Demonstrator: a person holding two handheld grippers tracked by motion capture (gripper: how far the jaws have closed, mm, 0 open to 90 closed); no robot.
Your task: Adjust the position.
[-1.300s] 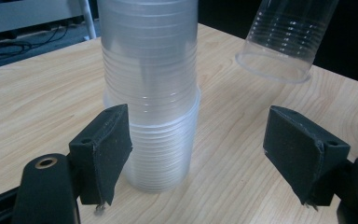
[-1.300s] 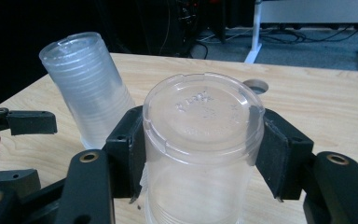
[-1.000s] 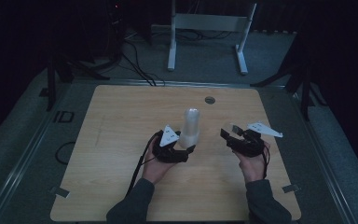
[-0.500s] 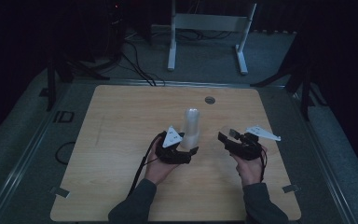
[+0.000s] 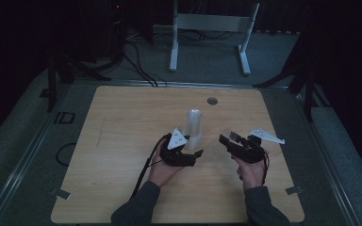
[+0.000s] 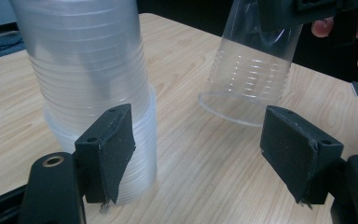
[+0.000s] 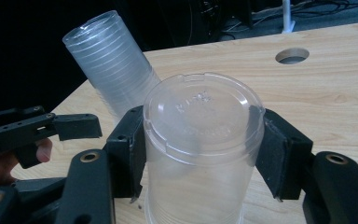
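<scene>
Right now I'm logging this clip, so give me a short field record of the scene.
surface: wooden table, round hole near far edge
cup stack: upside-down clear cups, standing on table
single cup: clear, upside down
left claw: open, beside stack base
right claw: shut on single cup, held apart from stack

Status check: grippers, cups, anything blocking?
Right gripper shut on single cup, upside down. Left gripper open beside cup stack, one pad touching. Nothing in the way.
</scene>
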